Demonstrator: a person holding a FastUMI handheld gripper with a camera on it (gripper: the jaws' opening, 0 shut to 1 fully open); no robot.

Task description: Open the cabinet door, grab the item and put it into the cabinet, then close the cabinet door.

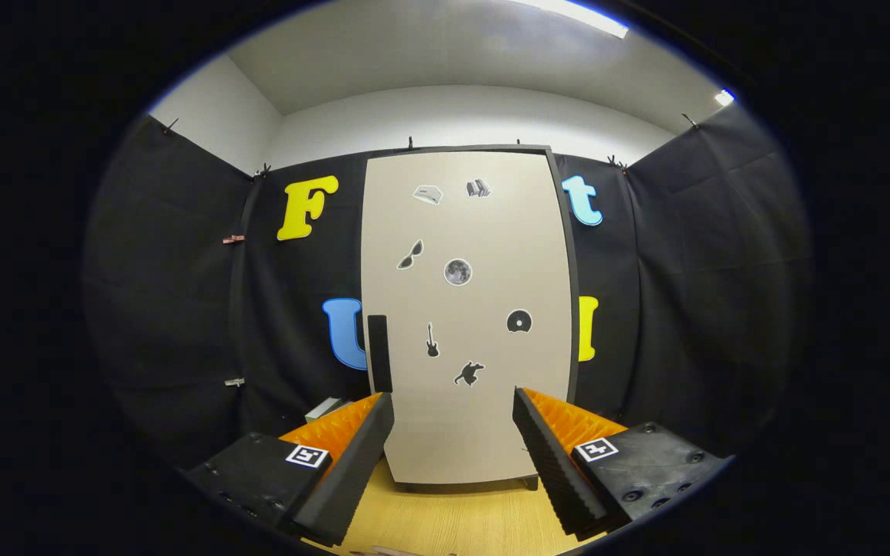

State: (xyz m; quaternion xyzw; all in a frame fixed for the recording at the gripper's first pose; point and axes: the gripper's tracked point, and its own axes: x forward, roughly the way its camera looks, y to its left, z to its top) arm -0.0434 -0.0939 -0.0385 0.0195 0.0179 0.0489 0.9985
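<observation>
Cabinet (467, 324) stands upright on the wooden tabletop (453, 517), straight ahead of the gripper (453, 432). Cabinet door (484, 232) is closed, pale beige and flat, with a dark frame visible along its top and right side. A dark vertical handle (379, 354) sits on the door's left edge, low down, just above the tip of the left finger.

Several small stickers (458, 272) are scattered over the door face: a round one near the middle, a guitar shape and a cat shape below it, a disc shape to the lower right of it, a sunglasses shape to its left, and two more near the door's top.

Gripper fingers are spread wide with nothing between them; the lower part of the door shows in the gap. No contact with the cabinet.

A small pale boxy item (324, 408) lies on the tabletop left of the cabinet base, partly hidden behind the left finger; what it is cannot be told.
</observation>
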